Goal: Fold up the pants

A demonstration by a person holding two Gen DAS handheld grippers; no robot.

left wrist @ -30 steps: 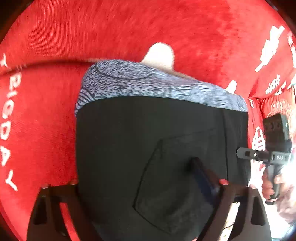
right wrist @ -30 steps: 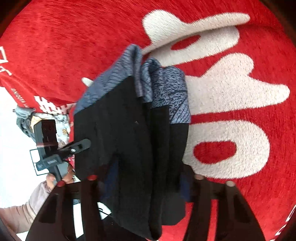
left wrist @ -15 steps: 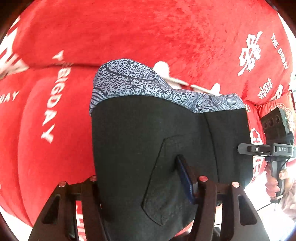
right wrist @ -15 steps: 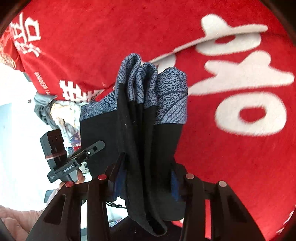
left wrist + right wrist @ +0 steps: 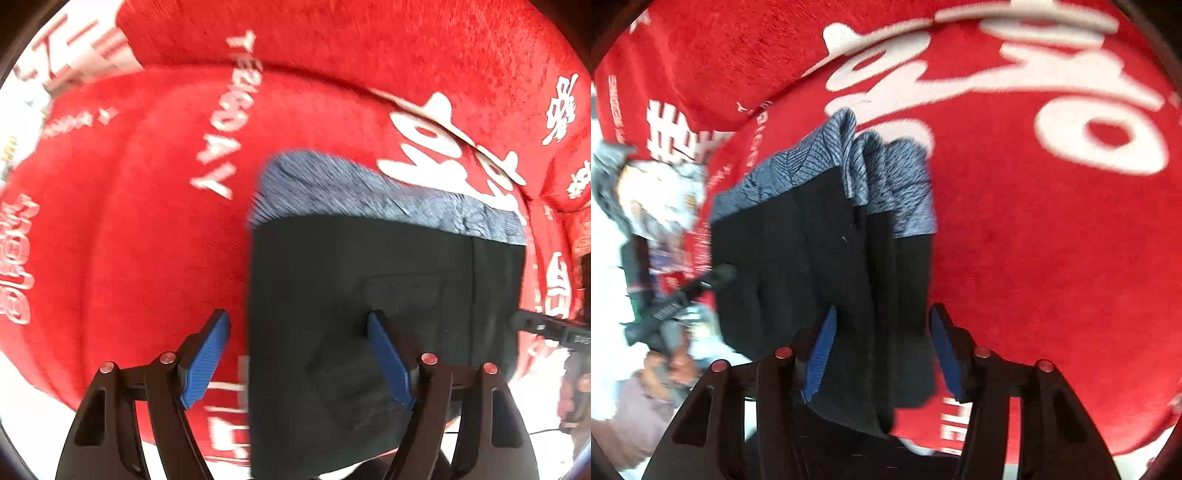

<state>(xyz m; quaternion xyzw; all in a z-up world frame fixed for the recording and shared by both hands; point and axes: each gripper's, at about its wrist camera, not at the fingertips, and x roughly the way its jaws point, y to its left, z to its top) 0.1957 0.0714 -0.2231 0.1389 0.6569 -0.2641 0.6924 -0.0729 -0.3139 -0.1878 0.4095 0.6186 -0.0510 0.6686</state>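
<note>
The pants point(image 5: 388, 295), black with a blue-grey patterned band at the far end, lie folded on a red cover point(image 5: 129, 221) with white lettering; motion blur smears the band and lettering in both views, and the near hem runs out of sight under the tool bodies. In the left view the left tongs point(image 5: 299, 354) stand spread wide, the left pad on the bare cover and the right pad over the black cloth, gripping nothing. In the right view the right tongs point(image 5: 882, 350) are parted too, straddling the stacked edge of the pants with a gap at each pad. Half a second ago both tongs were clenched on the cloth; now both have let go, and the pants rest on the cover.
</note>
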